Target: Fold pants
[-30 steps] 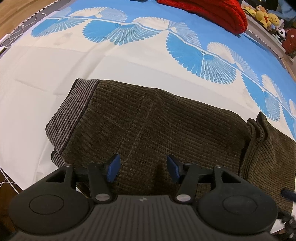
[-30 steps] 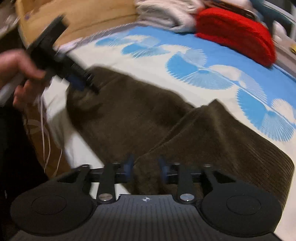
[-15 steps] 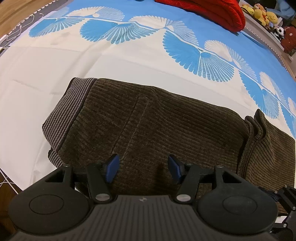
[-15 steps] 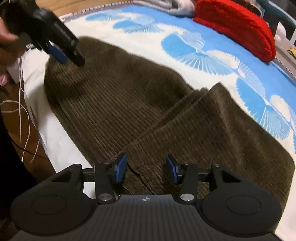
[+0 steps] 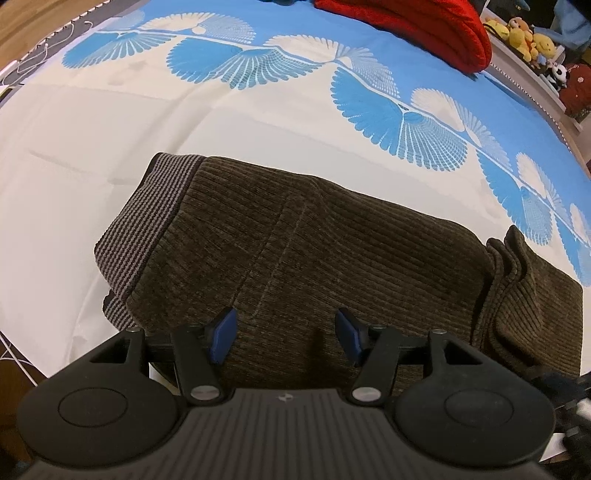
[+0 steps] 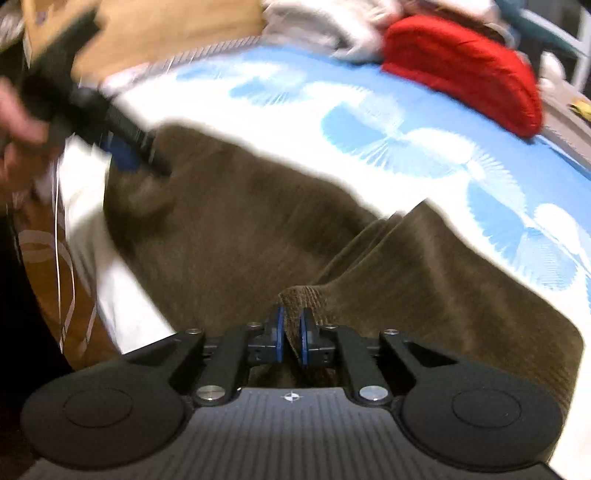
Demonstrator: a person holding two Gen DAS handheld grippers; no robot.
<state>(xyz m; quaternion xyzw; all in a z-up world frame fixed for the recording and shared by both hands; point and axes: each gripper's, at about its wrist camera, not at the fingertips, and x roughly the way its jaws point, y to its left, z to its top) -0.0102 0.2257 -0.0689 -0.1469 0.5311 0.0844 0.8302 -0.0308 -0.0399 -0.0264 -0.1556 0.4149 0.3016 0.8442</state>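
Dark brown corduroy pants (image 5: 332, 251) lie folded on a white and blue patterned bed sheet (image 5: 110, 129), striped grey waistband (image 5: 147, 229) at the left. My left gripper (image 5: 284, 336) is open, its blue pads just above the pants' near edge. In the right wrist view, my right gripper (image 6: 291, 338) is shut on a raised fold of the pants (image 6: 406, 280) at their near edge. The left gripper (image 6: 125, 147) also shows there, blurred, at the pants' far left end.
A red knitted item (image 5: 406, 26) lies at the far side of the bed, also in the right wrist view (image 6: 461, 70). Stuffed toys (image 5: 524, 33) sit on a ledge at the far right. The bed's left edge drops to a wooden floor (image 6: 48, 258).
My right gripper has closed on a fold of the pants' near edge and lifted it slightly. The left gripper has stayed open over the waistband end, shifting a little.
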